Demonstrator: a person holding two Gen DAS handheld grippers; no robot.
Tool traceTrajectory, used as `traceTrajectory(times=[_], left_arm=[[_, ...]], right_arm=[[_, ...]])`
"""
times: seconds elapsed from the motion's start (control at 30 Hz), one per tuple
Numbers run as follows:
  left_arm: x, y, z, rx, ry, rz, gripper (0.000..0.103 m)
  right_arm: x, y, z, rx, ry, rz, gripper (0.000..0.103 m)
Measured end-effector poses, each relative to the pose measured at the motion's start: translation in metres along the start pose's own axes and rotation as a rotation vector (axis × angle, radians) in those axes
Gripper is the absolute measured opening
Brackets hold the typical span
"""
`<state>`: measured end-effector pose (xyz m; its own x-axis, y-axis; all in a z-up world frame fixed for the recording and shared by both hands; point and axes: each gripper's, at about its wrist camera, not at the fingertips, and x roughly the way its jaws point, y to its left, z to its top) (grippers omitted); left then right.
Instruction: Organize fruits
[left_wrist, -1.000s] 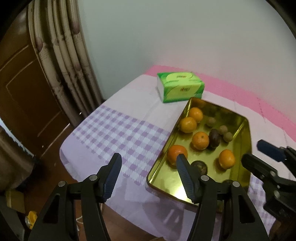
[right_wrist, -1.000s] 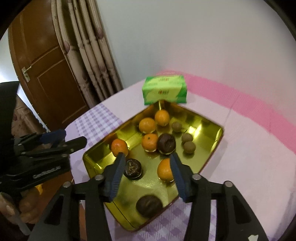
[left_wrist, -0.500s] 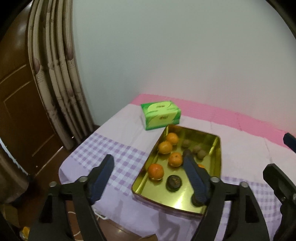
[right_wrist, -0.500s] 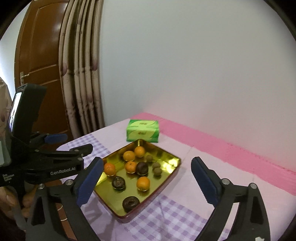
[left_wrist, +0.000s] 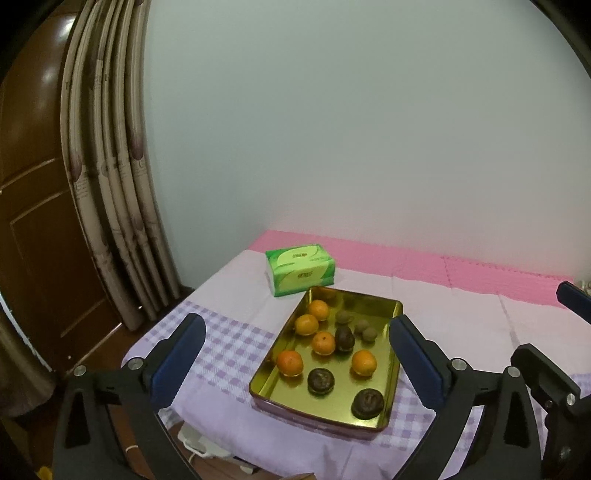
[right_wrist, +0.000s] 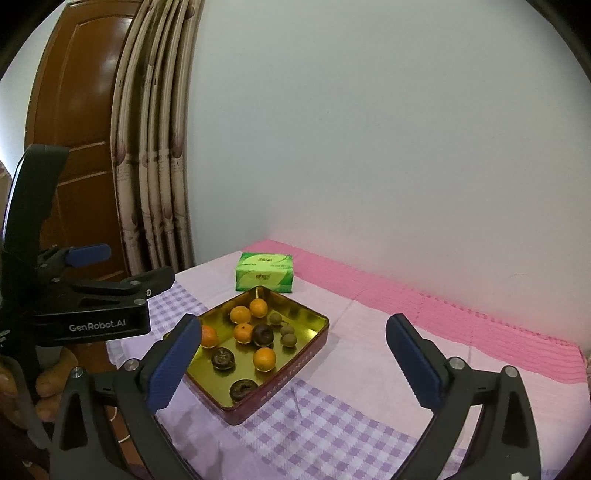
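A gold tin tray (left_wrist: 391, 391) (right_wrist: 310, 317) sits on the purple-checked cloth. It holds several oranges (left_wrist: 290, 362) (right_wrist: 264, 358), three dark wrinkled fruits (left_wrist: 321, 380) (right_wrist: 222, 358) and three small green-brown fruits (left_wrist: 344, 316) (right_wrist: 289, 340). My left gripper (left_wrist: 297, 363) is open and empty, held back above the table's near edge. My right gripper (right_wrist: 295, 363) is open and empty, held back from the tray. The left gripper also shows at the left of the right wrist view (right_wrist: 110, 273).
A green tissue box (left_wrist: 301, 268) (right_wrist: 264, 271) stands behind the tray. A pink mat (left_wrist: 443, 262) runs along the white wall. Curtains (left_wrist: 110, 184) and a brown door (right_wrist: 74, 92) are to the left. The table's edge (left_wrist: 221, 424) is near me.
Both grippers have pulled back and up from the tray and opened wider. The tray now looks smaller and farther away. The fruits have not moved.
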<state>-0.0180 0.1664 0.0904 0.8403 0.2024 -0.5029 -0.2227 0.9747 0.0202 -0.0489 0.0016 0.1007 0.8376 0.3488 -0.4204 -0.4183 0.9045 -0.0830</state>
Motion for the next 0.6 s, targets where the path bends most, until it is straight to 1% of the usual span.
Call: traceTrajectory(times=[0.33, 0.6], left_arm=[[-0.014, 0.002, 0.001, -0.011, -0.014, -0.017, 0.1], [-0.016, 0.001, 0.0, -0.007, -0.008, -0.031, 0.101]], right_arm=[[-0.019, 0.001, 0.003, -0.002, -0.031, -0.03, 0.101], [-0.023, 0.001, 0.002, -0.007, -0.025, -0.036, 0.102]])
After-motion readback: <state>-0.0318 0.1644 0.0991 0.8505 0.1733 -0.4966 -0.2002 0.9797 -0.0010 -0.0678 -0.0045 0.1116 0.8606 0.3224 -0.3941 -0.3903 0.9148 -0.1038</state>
